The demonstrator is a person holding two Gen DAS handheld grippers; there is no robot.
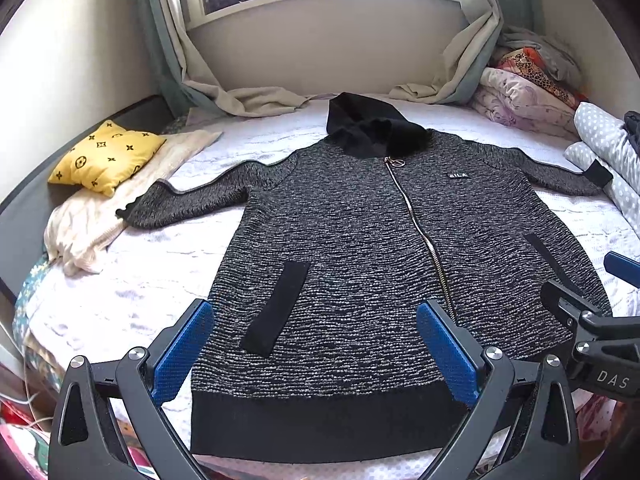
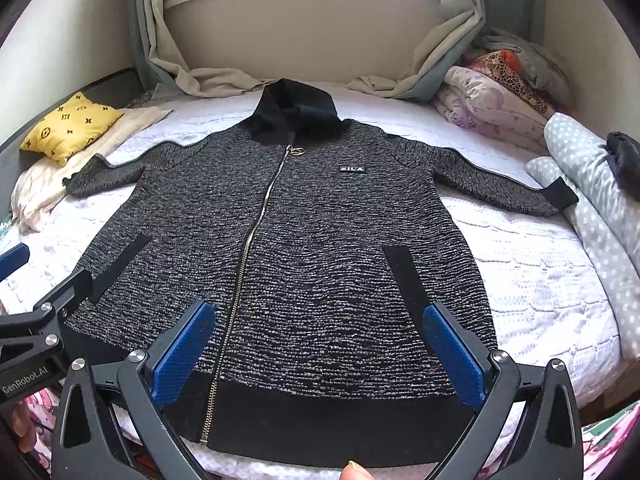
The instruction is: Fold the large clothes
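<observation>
One jacket [image 1: 352, 248] lies flat on the bed [image 1: 140, 280], front up, zipped, hood [image 1: 368, 124] toward the window, hem toward the cameras. Two sleeves are spread outward: one [image 1: 188, 200] runs toward the yellow pillow [image 1: 104, 156], the other [image 2: 500, 184] toward the dotted bedding [image 2: 592, 184]. Two black pocket strips are counted, one either side of the zipper [image 2: 248, 264].

The left claw [image 1: 316, 352] hangs above the hem, jaws spread wide, holding nothing. The right claw [image 2: 320, 356] is likewise wide open and empty, above the hem on the other side of the zipper. Neither appears to touch the cloth.

Judgement: folding has not begun. The likely first step is bringing a sleeve and side panel across the body. To do it well, each claw should pinch only one edge (shoulder seam and hem corner on the same side), lift together, and lay the panel parallel to the zipper so the fold line stays straight. The knit looks thick and may sag between grip points; keep it taut.

Also counted: one folded cream blanket [image 1: 92, 220] under the pillow, and a stack of quilts [image 2: 492, 96] by the wall.
</observation>
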